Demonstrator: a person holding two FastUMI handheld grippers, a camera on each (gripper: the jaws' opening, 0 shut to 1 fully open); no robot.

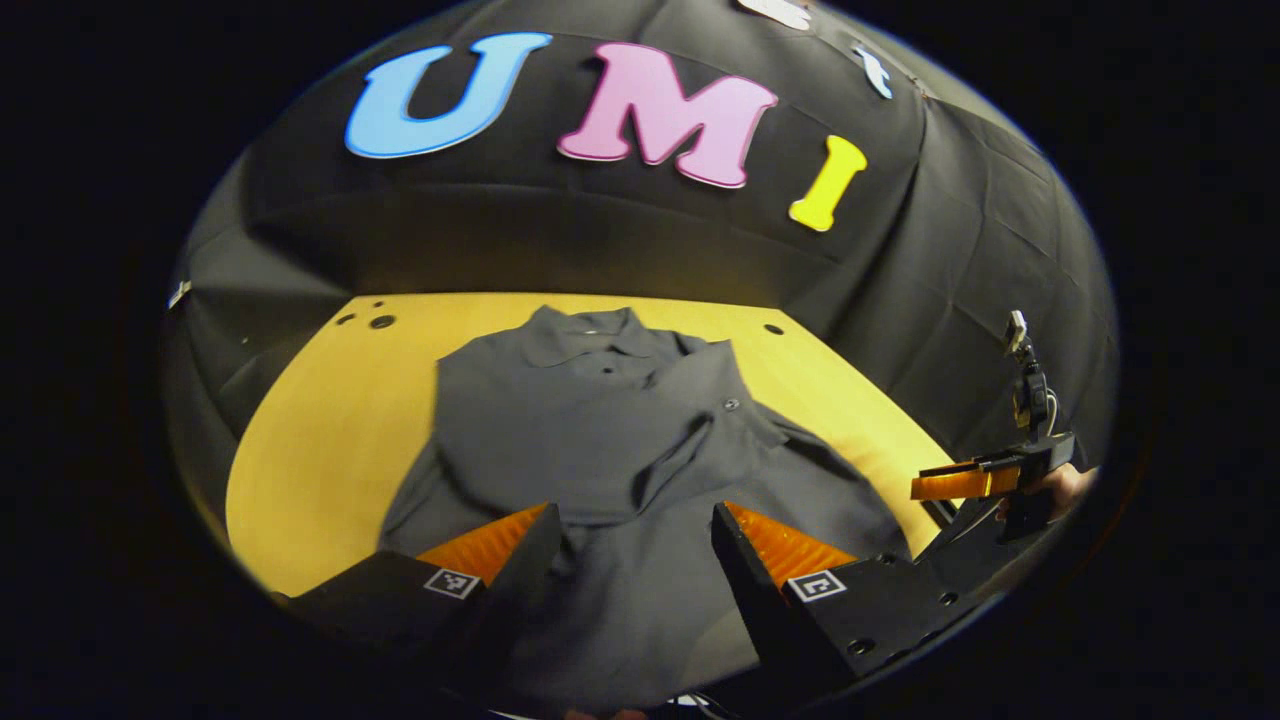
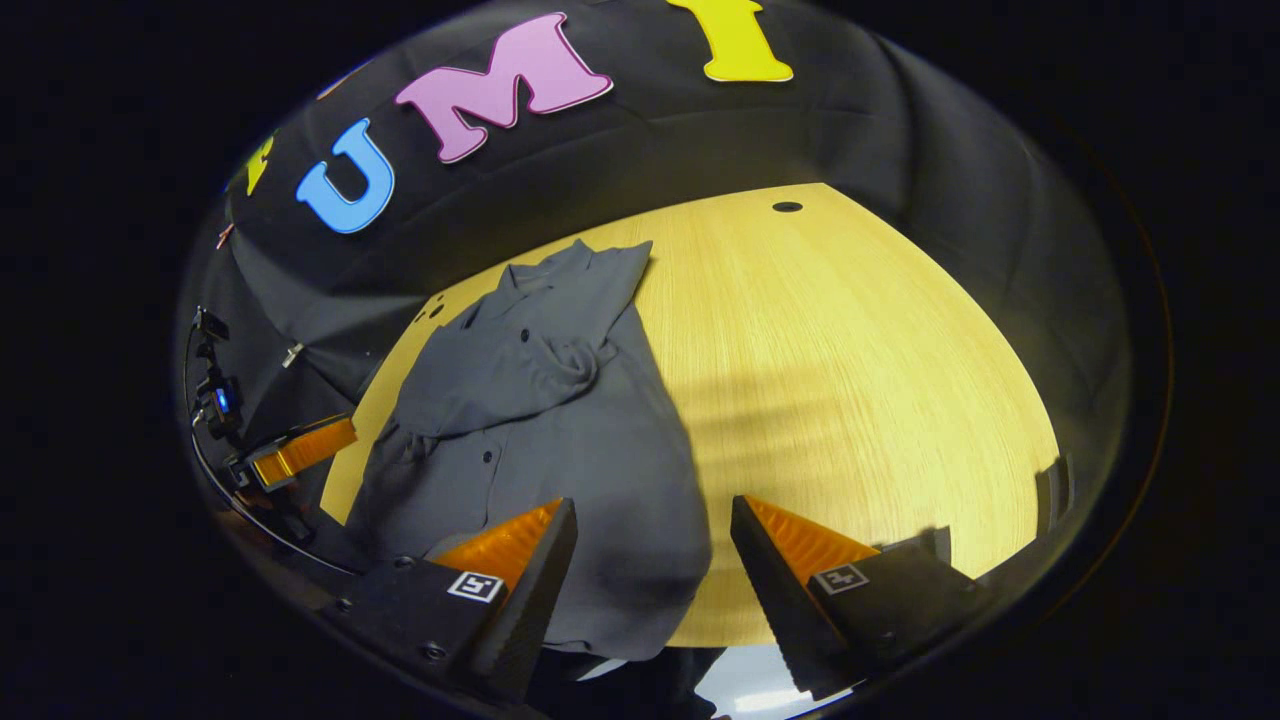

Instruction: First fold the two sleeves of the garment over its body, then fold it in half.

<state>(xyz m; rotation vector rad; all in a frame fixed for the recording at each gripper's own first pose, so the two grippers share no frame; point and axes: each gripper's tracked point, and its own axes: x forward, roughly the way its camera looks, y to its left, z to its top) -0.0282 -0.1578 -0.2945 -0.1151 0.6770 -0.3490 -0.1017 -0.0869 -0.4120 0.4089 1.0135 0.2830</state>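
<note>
A dark grey collared shirt [image 1: 600, 420] lies flat on the yellow wooden table [image 1: 330, 430], collar toward the booth wall. Folded cloth, seemingly a sleeve [image 1: 700, 410], lies across its chest. My left gripper [image 1: 635, 515] hovers open over the shirt's lower body with nothing between its fingers. In the right gripper view the shirt [image 2: 560, 420] stretches from the near left toward the back. My right gripper [image 2: 654, 505] is open above the shirt's near right edge, one finger over cloth and one over bare table [image 2: 850, 350]. The sleeve fold [image 2: 520, 370] crosses the chest here too.
A hand holds the right gripper [image 1: 945, 485] at the table's right edge in the left gripper view. The left gripper [image 2: 300, 450] appears far left in the right gripper view. Small round holes [image 1: 381, 321] [image 2: 787, 207] mark the tabletop near the wall.
</note>
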